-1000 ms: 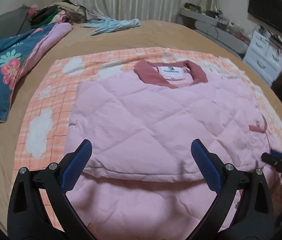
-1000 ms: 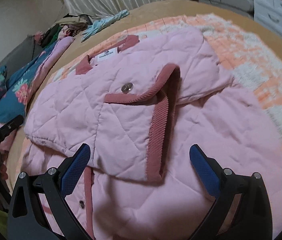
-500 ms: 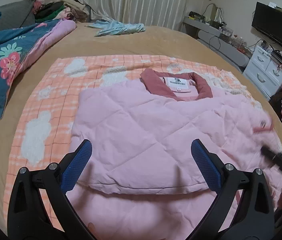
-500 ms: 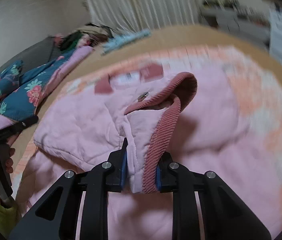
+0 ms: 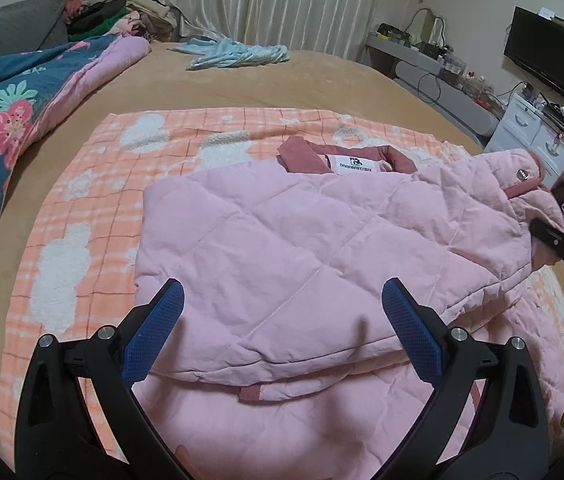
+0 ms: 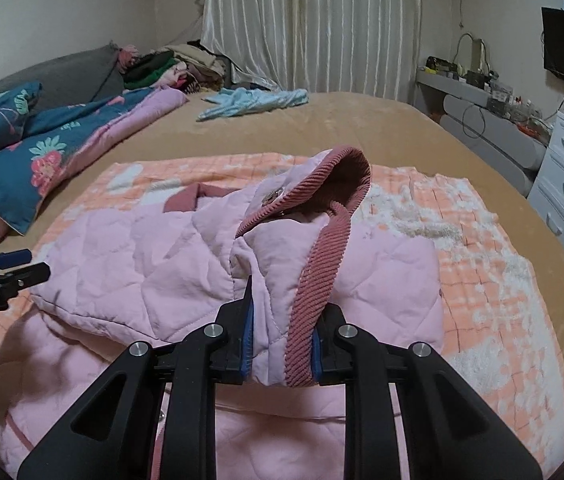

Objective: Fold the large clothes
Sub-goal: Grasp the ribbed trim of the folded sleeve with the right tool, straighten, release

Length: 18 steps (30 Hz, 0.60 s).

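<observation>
The pink quilted jacket (image 5: pixel 282 248) lies on the orange checked blanket (image 5: pixel 93 208) on the bed, its lower half cut off under both cameras. A second ago the right gripper (image 6: pixel 282 344) gaped wide; now it's clamped on the corduroy-trimmed flap (image 6: pixel 314 264), lifted. The left gripper (image 5: pixel 282 328) hovers with fingers apart.

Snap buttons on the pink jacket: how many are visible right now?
1: a metal snap on the lifted cuff, above where the right gripper pinches it. Others may be hidden under the folds.
</observation>
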Each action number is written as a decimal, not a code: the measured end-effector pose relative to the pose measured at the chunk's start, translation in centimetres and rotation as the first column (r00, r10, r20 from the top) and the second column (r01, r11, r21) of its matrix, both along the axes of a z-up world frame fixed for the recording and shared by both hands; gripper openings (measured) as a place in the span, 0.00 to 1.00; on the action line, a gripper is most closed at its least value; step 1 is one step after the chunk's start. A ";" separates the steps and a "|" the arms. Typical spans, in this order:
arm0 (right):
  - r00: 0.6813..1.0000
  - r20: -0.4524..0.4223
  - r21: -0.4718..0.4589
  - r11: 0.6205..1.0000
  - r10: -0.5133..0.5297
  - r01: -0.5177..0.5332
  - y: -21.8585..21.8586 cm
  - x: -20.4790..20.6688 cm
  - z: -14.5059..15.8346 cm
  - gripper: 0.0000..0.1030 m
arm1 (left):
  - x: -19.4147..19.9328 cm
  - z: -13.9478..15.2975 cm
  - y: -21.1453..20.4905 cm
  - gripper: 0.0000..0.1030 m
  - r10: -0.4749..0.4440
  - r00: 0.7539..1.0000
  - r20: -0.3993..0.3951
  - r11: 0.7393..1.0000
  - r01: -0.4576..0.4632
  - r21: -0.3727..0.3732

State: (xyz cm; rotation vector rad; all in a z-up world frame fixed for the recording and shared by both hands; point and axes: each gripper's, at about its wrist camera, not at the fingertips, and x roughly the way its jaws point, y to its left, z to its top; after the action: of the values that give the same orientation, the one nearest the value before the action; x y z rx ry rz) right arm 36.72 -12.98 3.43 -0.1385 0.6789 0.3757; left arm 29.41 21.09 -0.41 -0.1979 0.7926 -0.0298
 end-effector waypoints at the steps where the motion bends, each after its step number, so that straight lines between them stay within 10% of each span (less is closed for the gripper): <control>1: 1.000 -0.008 0.000 1.000 -0.006 0.006 -0.1 0.0 -0.4 0.19 | 0.0 -0.1 0.0 0.90 -0.001 1.000 -0.001 1.000 0.001 -0.001; 12: 0.997 -0.054 -0.012 0.999 -0.049 0.048 -0.3 0.2 -2.1 0.26 | 0.5 -1.4 -1.3 0.80 -0.038 0.999 -0.020 0.999 0.039 0.016; 18: 0.993 -0.055 -0.006 0.995 -0.100 0.099 -1.2 0.1 -2.2 0.50 | 0.8 -2.2 -2.4 0.66 -0.075 0.996 -0.041 0.996 0.076 0.038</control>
State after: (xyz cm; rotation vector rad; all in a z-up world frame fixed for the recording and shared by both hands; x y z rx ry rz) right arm 36.82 -14.22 1.22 -0.0967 0.7383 0.2837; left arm 30.16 18.70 -2.60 -0.1312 0.8391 -0.0819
